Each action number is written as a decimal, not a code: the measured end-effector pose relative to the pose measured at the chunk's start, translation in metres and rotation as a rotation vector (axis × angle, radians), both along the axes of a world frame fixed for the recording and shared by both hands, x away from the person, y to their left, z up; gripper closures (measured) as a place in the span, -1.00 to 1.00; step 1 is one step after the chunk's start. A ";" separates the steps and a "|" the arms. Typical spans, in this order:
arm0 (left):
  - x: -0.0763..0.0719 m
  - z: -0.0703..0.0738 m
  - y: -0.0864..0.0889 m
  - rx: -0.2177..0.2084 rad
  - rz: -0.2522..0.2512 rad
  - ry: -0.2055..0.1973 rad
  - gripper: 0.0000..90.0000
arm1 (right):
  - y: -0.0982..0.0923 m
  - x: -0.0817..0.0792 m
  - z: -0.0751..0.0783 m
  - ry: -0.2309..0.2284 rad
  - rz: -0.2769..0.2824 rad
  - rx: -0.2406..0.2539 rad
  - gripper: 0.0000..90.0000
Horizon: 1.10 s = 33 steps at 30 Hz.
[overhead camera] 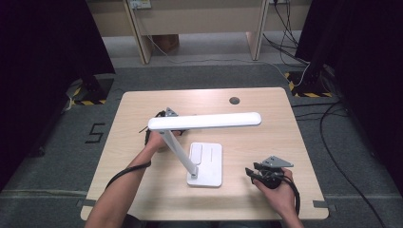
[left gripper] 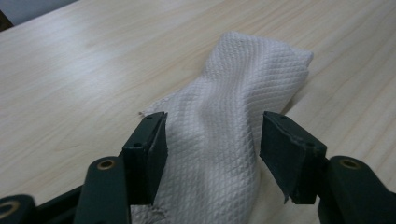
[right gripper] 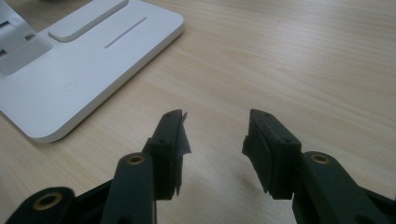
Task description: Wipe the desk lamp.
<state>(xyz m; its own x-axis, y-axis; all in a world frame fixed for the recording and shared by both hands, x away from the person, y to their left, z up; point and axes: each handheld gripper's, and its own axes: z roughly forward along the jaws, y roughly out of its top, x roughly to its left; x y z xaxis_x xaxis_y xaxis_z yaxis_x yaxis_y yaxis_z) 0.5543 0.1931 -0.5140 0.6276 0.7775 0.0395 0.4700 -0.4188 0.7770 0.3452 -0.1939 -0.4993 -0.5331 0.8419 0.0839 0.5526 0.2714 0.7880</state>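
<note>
A white desk lamp stands mid-table: its flat base, a slanted arm and a long level head. My left gripper sits behind the head's left end, partly hidden by it. In the left gripper view its jaws stand wide, one on each side of a crumpled white waffle-weave cloth that lies on the wood, and the right pad is clear of it. My right gripper rests low at the front right, open and empty, pointing toward the lamp base.
The light wooden table has a dark cable hole near its far edge. Bare wood lies to the right of the lamp. Cables run across the grey floor at the right, and wooden furniture legs stand beyond the table.
</note>
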 end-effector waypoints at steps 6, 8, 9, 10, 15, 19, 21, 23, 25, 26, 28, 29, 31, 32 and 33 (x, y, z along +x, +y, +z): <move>0.005 -0.001 0.000 -0.009 0.027 0.023 0.10 | 0.000 0.000 0.002 -0.008 -0.002 0.006 0.26; 0.006 0.000 0.001 0.002 0.028 0.023 0.22 | 0.000 -0.001 0.003 -0.014 -0.001 0.007 0.27; 0.007 0.000 0.002 0.005 0.027 0.023 0.31 | 0.000 -0.001 0.003 -0.018 0.003 0.006 0.27; 0.007 0.000 0.002 0.012 0.025 0.018 0.31 | 0.000 -0.001 0.003 -0.018 0.003 0.006 0.27; 0.005 -0.001 0.005 0.026 0.028 -0.007 0.62 | 0.000 -0.001 0.002 -0.016 0.005 0.005 0.27; 0.000 -0.001 0.005 0.034 0.035 -0.011 0.74 | 0.000 -0.001 0.002 -0.012 0.006 0.000 0.28; -0.002 0.000 0.007 0.025 0.047 -0.001 0.77 | 0.000 -0.001 0.001 -0.010 0.008 0.001 0.28; -0.008 0.001 0.011 -0.010 0.069 0.017 0.79 | 0.001 -0.001 0.002 -0.012 0.012 0.001 0.30; -0.010 0.001 0.012 -0.018 0.073 0.020 0.79 | 0.002 -0.001 0.002 -0.010 0.013 0.002 0.31; -0.013 0.002 0.014 -0.023 0.076 0.018 0.79 | 0.003 -0.001 0.003 -0.012 0.016 0.001 0.33; -0.020 0.004 0.017 -0.034 0.076 0.012 0.80 | 0.004 0.000 0.004 -0.013 0.019 0.001 0.37; -0.024 0.006 0.019 -0.036 0.075 0.009 0.80 | 0.005 0.000 0.004 -0.013 0.020 0.003 0.38; -0.032 0.009 0.023 -0.048 0.074 0.000 0.80 | 0.007 0.001 0.006 -0.014 0.031 0.000 0.44; -0.037 0.011 0.025 -0.056 0.072 -0.004 0.80 | 0.008 0.001 0.007 -0.014 0.037 0.002 0.45; -0.042 0.013 0.027 -0.066 0.078 -0.009 0.80 | 0.010 0.002 0.008 -0.014 0.042 0.002 0.47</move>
<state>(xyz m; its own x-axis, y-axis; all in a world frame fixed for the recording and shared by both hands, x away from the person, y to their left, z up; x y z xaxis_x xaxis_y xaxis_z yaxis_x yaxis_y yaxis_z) 0.5123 0.2205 -0.5007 0.5653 0.8248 -0.0084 0.4921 -0.3290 0.8060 0.3471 -0.1842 -0.4916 -0.5688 0.8188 0.0779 0.5295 0.2921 0.7964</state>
